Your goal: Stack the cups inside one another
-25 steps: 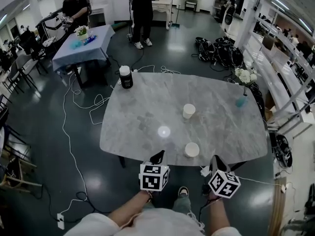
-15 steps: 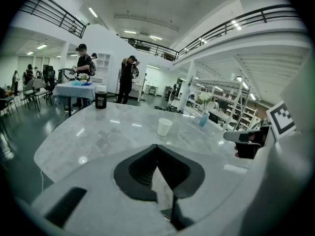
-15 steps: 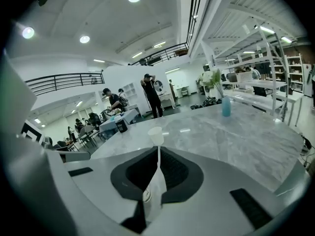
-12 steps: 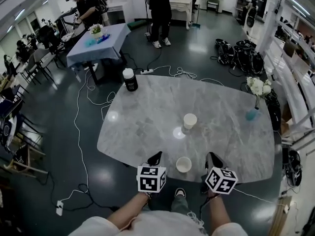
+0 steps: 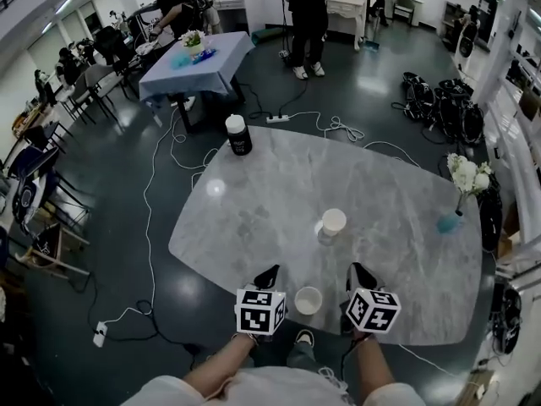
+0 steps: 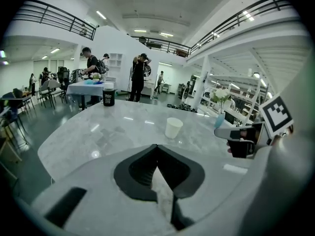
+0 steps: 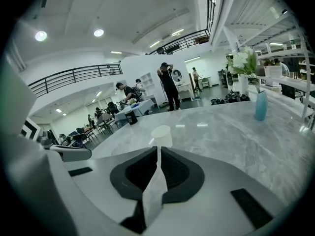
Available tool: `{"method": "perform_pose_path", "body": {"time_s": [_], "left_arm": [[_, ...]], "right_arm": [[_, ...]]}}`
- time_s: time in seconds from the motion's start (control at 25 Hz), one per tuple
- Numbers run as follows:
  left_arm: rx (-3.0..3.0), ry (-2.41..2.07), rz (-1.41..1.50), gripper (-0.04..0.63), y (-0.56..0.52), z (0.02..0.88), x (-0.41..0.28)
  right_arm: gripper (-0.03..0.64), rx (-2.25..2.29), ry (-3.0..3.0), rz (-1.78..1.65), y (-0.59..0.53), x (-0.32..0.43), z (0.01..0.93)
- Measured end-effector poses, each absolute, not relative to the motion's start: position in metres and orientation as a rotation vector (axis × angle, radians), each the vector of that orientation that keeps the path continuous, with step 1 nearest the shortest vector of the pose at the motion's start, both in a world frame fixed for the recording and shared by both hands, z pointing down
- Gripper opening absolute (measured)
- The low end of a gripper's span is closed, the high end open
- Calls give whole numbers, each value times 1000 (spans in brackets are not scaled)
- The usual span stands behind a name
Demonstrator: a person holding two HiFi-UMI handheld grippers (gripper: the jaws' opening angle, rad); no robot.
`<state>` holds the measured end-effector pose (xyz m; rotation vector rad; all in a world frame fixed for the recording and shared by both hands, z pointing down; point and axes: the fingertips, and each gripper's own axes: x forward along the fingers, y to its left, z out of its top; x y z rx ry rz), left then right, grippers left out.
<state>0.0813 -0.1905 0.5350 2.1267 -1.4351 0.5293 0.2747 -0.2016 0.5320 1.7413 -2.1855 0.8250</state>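
While the left hand-held gripper [image 5: 269, 274] and the right hand-held gripper [image 5: 362, 273] are seen closed tight and empty low in the frame, one cup [image 5: 308, 300] is found between them on the table [image 5: 254, 201], and another cup [image 5: 333, 223] is found near the middle.

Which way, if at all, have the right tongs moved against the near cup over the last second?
Yes, forward. The right tongs were short of the near cup a second ago. Now they stand beside it, on its right.

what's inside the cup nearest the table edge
The head view looks down into the near cup: only its white inside shows, no second cup nested there; the other cup stands apart on the table. The near cup's bottom is too small to make out.
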Motion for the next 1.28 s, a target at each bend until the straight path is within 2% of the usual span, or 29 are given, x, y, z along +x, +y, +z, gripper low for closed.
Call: {"method": "perform_pose_path", "body": {"time_s": [0.44, 1.28], "left_arm": [[2037, -1470, 568, -6, -219, 554, 75], [1944, -1459, 640, -6, -244, 603, 80]], "right_arm": [[26, 1628, -2200, 824, -251, 263, 552], [144, 1541, -2187, 869, -303, 254, 602]]}}
